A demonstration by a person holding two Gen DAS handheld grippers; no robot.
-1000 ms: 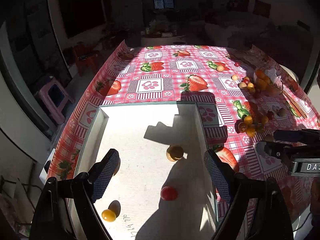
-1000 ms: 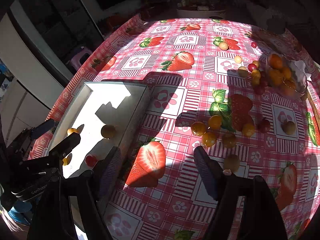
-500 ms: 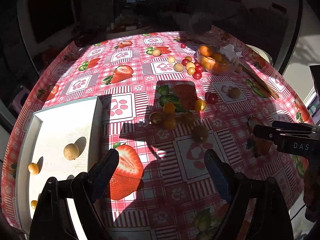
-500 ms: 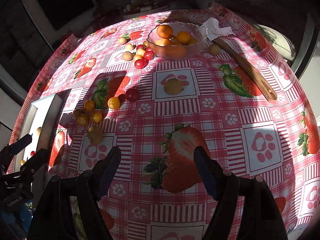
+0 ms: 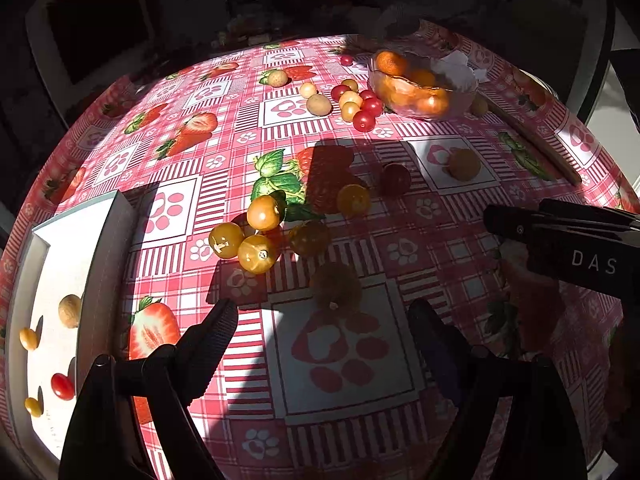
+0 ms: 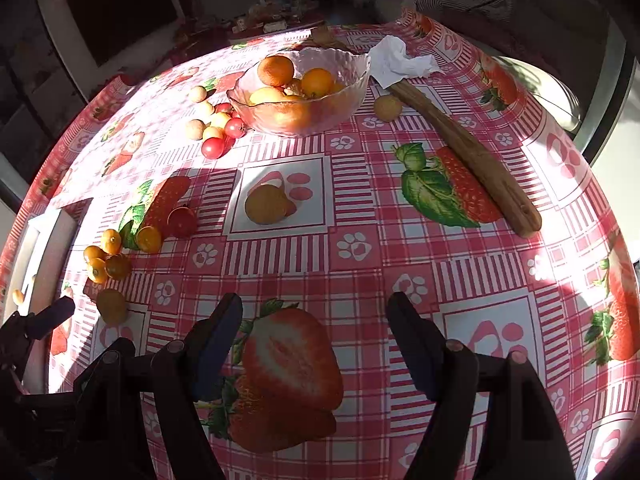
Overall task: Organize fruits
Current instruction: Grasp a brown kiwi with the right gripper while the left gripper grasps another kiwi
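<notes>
**Both grippers empty over the cloth**

White tray far left holds four small fruits (one red). Left gripper is spread wide, nothing between its fingers, a shaded fruit, possibly brown, just ahead. Right gripper likewise wide and empty. Glass bowl of oranges sits farther back.

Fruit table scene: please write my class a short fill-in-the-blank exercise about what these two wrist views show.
1. The glass bowl holds ____ fruits.
2. Beside the bowl lies a crumpled white ____.
3. The white tray holds one ____ tomato among yellow ones.
4. Both the left tool and the right tool are ____ and empty.

Answers: orange; tissue; red; open
</notes>
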